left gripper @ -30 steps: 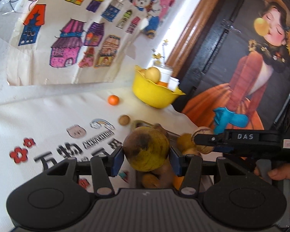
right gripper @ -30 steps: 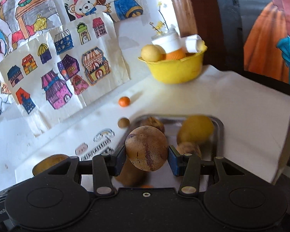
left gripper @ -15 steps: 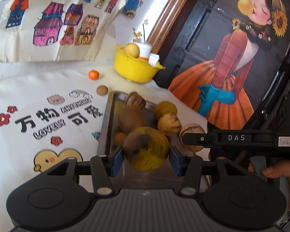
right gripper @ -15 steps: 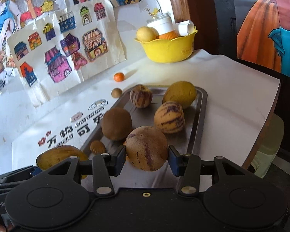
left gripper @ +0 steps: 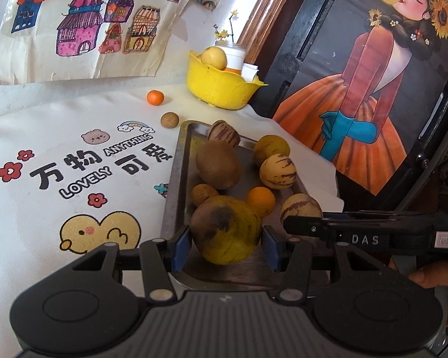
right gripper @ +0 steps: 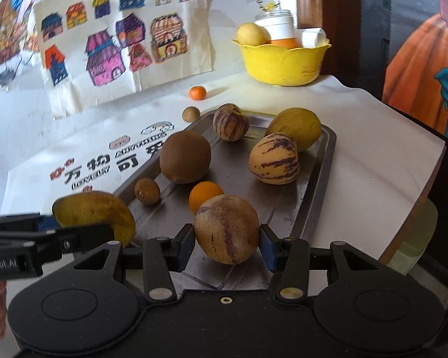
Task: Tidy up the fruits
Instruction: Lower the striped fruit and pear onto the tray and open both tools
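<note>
My left gripper (left gripper: 226,243) is shut on a yellow-brown mango (left gripper: 225,228), held over the near end of the metal tray (left gripper: 173,179). The mango also shows in the right wrist view (right gripper: 94,211). My right gripper (right gripper: 226,243) is shut on a brown striped pepino melon (right gripper: 226,228), held over the tray's (right gripper: 313,197) near end; it also shows in the left wrist view (left gripper: 300,208). On the tray lie a kiwi (right gripper: 184,156), a small orange (right gripper: 205,194), two striped pepinos (right gripper: 274,162) and other fruit.
A yellow bowl (right gripper: 282,59) with fruit and a white cup stands at the table's far end. A small tangerine (right gripper: 197,92) and a brown nut-like fruit (right gripper: 190,113) lie on the cloth beyond the tray. The table edge drops off at the right.
Both grippers have pulled back and lower toward the tray's near end, each still holding its fruit. More of the tray and its fruit shows now.
</note>
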Demonstrator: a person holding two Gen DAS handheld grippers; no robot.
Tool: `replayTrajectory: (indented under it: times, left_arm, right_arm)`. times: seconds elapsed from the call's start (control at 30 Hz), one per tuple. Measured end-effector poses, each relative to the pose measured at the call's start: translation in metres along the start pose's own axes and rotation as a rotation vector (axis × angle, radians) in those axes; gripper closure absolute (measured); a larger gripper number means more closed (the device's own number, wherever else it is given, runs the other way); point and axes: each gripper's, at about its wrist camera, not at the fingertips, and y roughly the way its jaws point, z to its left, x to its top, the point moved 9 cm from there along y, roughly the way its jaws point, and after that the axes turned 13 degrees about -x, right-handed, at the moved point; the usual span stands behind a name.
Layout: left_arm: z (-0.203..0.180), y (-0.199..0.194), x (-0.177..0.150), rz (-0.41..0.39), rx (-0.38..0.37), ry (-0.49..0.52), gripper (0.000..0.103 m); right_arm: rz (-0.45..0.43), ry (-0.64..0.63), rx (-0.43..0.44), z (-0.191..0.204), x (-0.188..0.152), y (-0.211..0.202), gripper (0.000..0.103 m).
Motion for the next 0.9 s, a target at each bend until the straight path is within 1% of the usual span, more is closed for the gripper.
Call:
replayTrajectory:
  times: [0.17, 0.37, 0.43, 0.77, 0.9]
  left_arm:
    - [0.005, 0.001, 0.000, 0.002, -0.009, -0.013, 0.048]
    - [0.009, 0.005, 0.004, -0.010, -0.018, -0.021, 0.048]
    - [0.009, 0.007, 0.005, -0.015, -0.019, -0.021, 0.048]
    - [0.013, 0.018, 0.012, -0.032, -0.025, -0.028, 0.048]
    - [0.015, 0.021, 0.014, -0.036, -0.025, -0.036, 0.048]
  right_arm:
    - [-0.018, -0.073, -0.011, 0.009, -0.006, 0.007, 0.055]
    - [-0.079, -0.147, -0.044, 0.015, -0.002, 0.010, 0.055]
    - [-0.080, -0.143, -0.048, 0.014, -0.002, 0.014, 0.055]
    - [-0.143, -0.165, -0.079, 0.016, 0.002, 0.022, 0.054]
    - [-0.134, -0.162, -0.092, 0.014, 0.000, 0.025, 0.054]
